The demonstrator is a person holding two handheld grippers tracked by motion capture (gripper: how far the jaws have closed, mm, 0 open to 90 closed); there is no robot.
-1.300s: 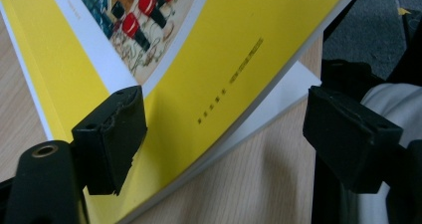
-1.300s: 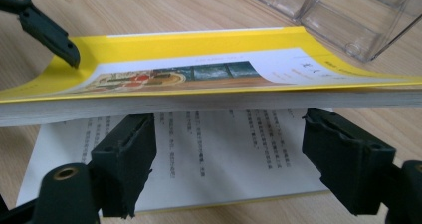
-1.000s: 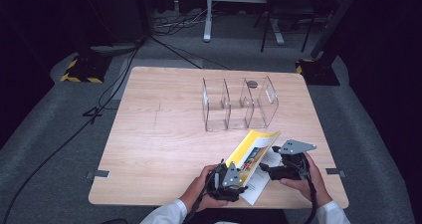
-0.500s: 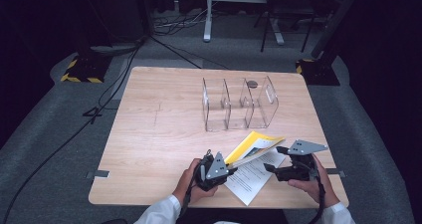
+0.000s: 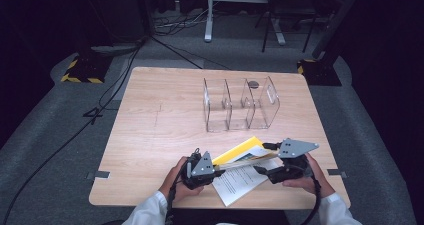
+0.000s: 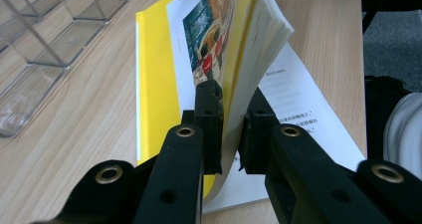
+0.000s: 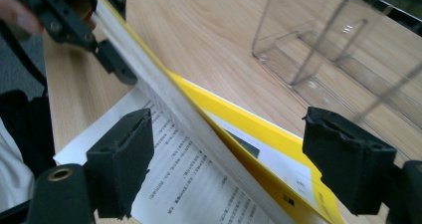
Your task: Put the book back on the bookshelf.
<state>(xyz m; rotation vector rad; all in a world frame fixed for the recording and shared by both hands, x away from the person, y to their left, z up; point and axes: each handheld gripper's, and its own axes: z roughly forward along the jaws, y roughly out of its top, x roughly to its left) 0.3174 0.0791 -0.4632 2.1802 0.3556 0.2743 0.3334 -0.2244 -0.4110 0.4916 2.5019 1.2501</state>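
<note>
From the high view, the yellow booklet [image 5: 243, 151] sits near the front edge of the worktop [image 5: 165, 130], a bit toward the right corner. Its long axis runs diagonally, from the front-left up toward the back-right, pointing roughly at the clear acrylic organizer [image 5: 240, 104] standing mid-worktop. The left gripper [image 5: 214, 171] has the booklet's near-left end, and the right gripper [image 5: 261, 169] sits just beside the lower right edge. A printed white sheet [image 5: 239, 181] lies flat under the booklet, right at the front edge.

Left gripper view: the left gripper [image 6: 232, 115] is clamped on the booklet [image 6: 219, 50], having just closed on it, pads squeezing the yellow cover plus a stack of pages. That end is tilted up off the worktop, pages fanning, with the sheet [image 6: 303, 114] below.

Right gripper view: the right gripper [image 7: 234, 159] has its jaws wide apart, straddling the booklet [image 7: 234, 127] without pressing on it. The booklet's page edge runs diagonally up to the other gripper at the top left. The organizer [image 7: 343, 45] is at the upper right.
</note>
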